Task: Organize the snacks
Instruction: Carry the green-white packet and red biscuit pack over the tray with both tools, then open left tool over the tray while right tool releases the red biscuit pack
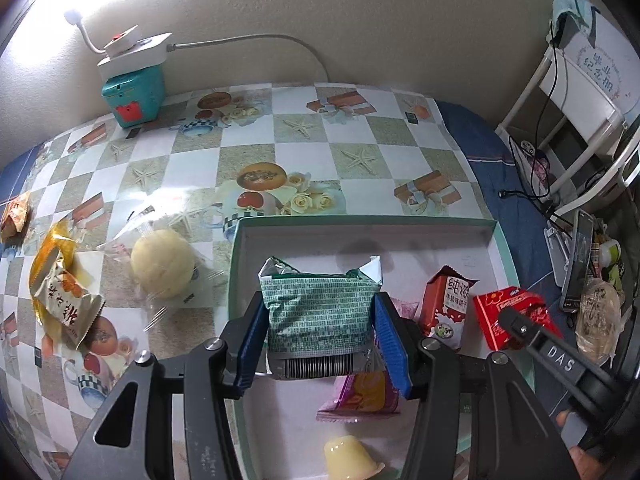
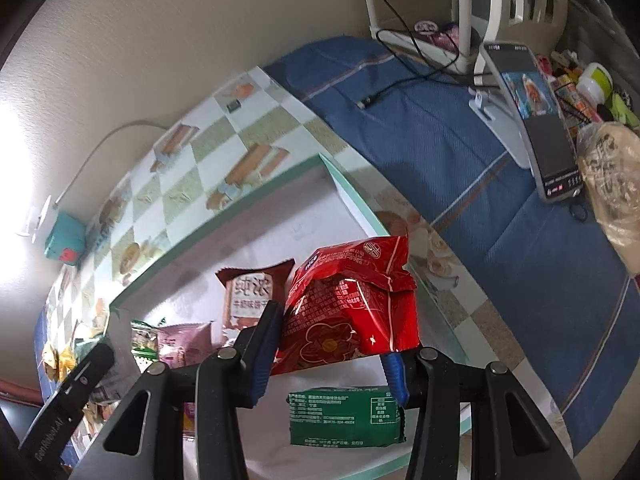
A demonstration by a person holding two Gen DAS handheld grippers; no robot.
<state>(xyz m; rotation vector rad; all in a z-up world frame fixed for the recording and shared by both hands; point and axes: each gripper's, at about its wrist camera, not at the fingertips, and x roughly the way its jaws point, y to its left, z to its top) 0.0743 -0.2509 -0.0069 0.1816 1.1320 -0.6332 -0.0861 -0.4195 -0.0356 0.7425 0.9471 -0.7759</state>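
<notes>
My left gripper is shut on a green snack packet, held upright over a white box with a green rim. To its right, my right gripper is shut on a red snack packet above the same box. Inside the box lie a red-brown biscuit packet, a pink packet, a yellow jelly cup and another green packet. On the tablecloth left of the box sit a wrapped round bun and orange packets.
A teal box with a power strip on top stands at the back left by the wall. Right of the table, on blue cloth, are a phone on a stand, a white rack, cables and a bagged bread.
</notes>
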